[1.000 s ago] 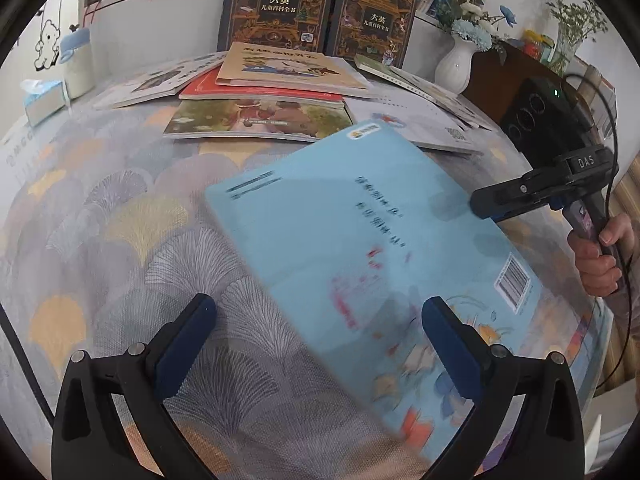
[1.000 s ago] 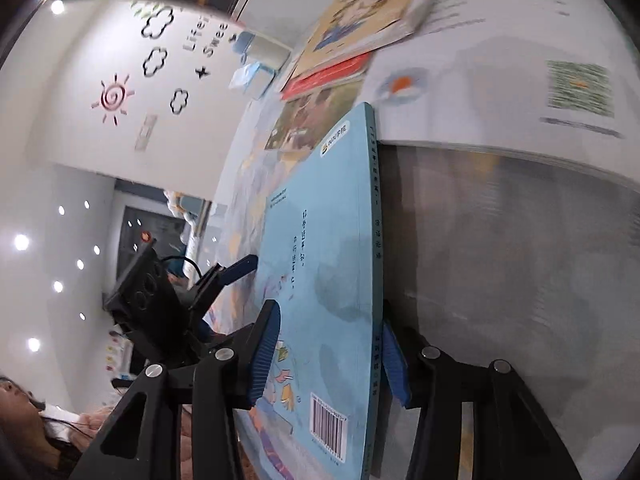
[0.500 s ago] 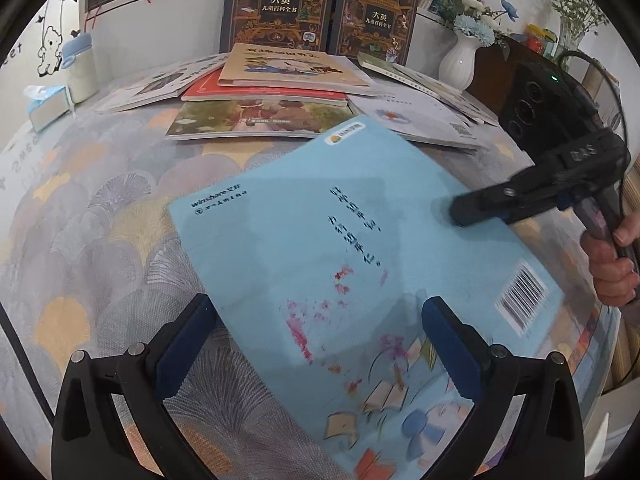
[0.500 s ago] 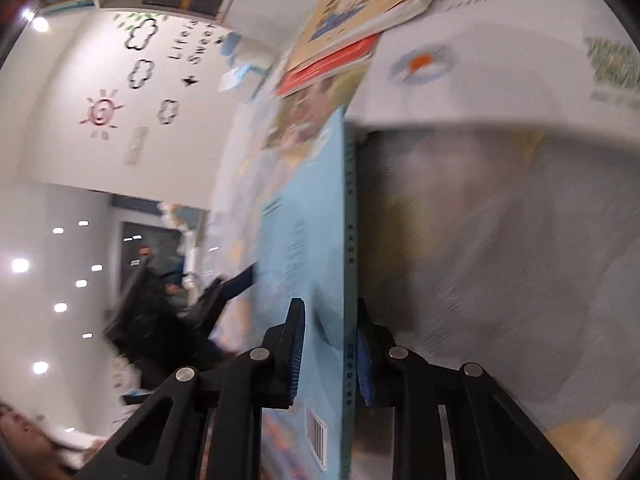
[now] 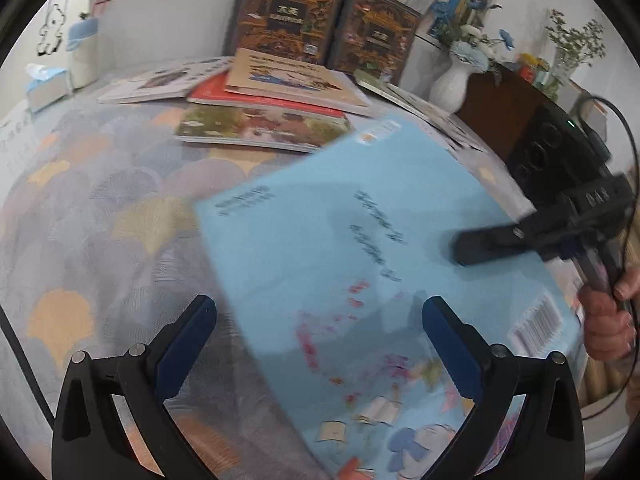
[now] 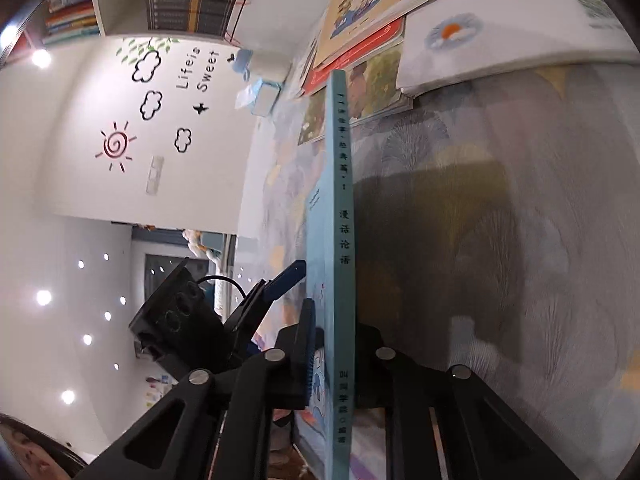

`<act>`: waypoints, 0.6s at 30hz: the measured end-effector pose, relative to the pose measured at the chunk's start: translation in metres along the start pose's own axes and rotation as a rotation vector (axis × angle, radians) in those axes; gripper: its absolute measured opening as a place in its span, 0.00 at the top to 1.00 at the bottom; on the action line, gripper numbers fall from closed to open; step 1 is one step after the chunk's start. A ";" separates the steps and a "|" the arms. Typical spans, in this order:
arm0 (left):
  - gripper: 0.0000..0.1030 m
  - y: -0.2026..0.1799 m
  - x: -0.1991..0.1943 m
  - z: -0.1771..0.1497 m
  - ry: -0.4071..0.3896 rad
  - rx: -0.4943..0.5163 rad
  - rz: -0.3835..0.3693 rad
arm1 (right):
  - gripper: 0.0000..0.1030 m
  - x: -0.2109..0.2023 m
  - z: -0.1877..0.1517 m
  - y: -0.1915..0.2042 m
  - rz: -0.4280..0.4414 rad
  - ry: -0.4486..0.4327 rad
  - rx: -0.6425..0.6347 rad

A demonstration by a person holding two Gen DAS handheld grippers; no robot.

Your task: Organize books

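A thin light blue book (image 5: 360,240) hangs tilted over the patterned tablecloth (image 5: 100,220). My right gripper (image 5: 460,246) reaches in from the right, held by a hand (image 5: 604,316). In the right wrist view I see the book (image 6: 340,220) edge-on by its spine. The right gripper (image 6: 332,320) has its jaws closing on the book's spine edge, pads against the covers. My left gripper (image 5: 318,344) stands open at the near side. The book passes beyond its fingers without touching the pads.
Several picture books (image 5: 264,128) lie spread at the far side of the table. Two dark boxed volumes (image 5: 288,12) stand upright behind them. A white vase (image 5: 452,84) is at the back right, a tissue box (image 5: 44,84) at the back left.
The right jaws have drawn together from wide apart onto the blue book's spine edge. The book has turned and shifted rightward in the left wrist view. The left gripper kept still.
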State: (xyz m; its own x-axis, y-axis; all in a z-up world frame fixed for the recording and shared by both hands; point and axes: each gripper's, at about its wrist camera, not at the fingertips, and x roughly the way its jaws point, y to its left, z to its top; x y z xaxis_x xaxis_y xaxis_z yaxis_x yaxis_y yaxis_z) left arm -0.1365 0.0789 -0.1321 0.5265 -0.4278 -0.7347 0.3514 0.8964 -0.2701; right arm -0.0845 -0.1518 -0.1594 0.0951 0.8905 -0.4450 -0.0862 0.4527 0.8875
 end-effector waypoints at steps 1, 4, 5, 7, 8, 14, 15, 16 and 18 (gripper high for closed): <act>0.00 0.002 -0.004 0.000 -0.010 0.003 0.037 | 0.87 -0.001 -0.003 -0.002 0.019 -0.005 0.018; 0.01 0.007 -0.013 0.001 -0.023 0.017 0.125 | 0.89 -0.008 -0.013 -0.009 0.099 -0.029 0.077; 0.01 0.010 -0.016 0.001 -0.023 0.020 0.154 | 0.89 -0.012 -0.017 -0.012 0.125 -0.042 0.099; 0.01 0.018 -0.023 0.003 -0.032 0.003 0.165 | 0.88 -0.020 -0.022 -0.013 0.172 -0.070 0.127; 0.01 0.021 -0.026 0.004 -0.035 -0.010 0.160 | 0.88 -0.026 -0.024 -0.012 0.188 -0.084 0.133; 0.01 0.025 -0.039 0.006 -0.070 -0.014 0.132 | 0.88 -0.086 -0.048 0.001 0.160 -0.224 0.101; 0.01 0.024 -0.039 0.006 -0.072 -0.013 0.128 | 0.88 -0.102 -0.055 0.002 0.140 -0.259 0.106; 0.01 0.024 -0.039 0.006 -0.071 -0.013 0.122 | 0.88 -0.115 -0.061 0.003 0.125 -0.285 0.115; 0.01 0.025 -0.038 0.006 -0.069 -0.016 0.117 | 0.88 -0.141 -0.067 0.014 0.074 -0.353 0.111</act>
State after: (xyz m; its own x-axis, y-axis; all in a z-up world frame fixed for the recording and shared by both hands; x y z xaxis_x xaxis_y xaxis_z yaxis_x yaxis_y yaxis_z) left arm -0.1432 0.1171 -0.1074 0.6152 -0.3269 -0.7174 0.2725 0.9421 -0.1956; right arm -0.1652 -0.2680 -0.0924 0.4300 0.8411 -0.3282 0.0010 0.3630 0.9318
